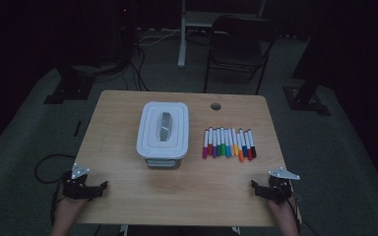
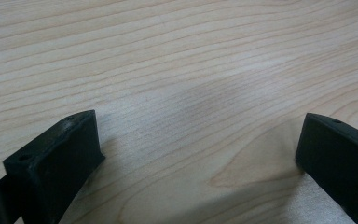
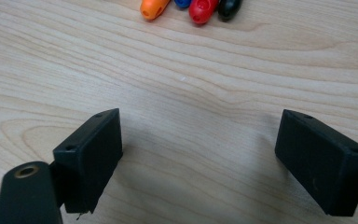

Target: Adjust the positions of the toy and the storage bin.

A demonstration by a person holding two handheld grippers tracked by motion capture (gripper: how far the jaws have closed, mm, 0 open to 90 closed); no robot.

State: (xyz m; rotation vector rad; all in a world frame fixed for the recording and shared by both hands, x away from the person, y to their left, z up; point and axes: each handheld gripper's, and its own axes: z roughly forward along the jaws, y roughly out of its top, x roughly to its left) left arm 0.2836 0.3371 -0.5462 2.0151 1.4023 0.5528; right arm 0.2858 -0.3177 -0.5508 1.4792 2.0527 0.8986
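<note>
- Both grippers, left gripper (image 1: 103,186) and right gripper (image 1: 254,185), rest at the table's (image 1: 177,196) near edge, jaws wide, empty;
- Likely next: reach for the markers (image 1: 229,143) or the lidded box (image 1: 163,132).

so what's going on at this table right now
A person holds the left tongs and right tongs low at the near corners of the wooden table, both open and empty. A white lidded box sits mid-table, with a row of coloured markers beside it. Nothing is being touched.
</note>
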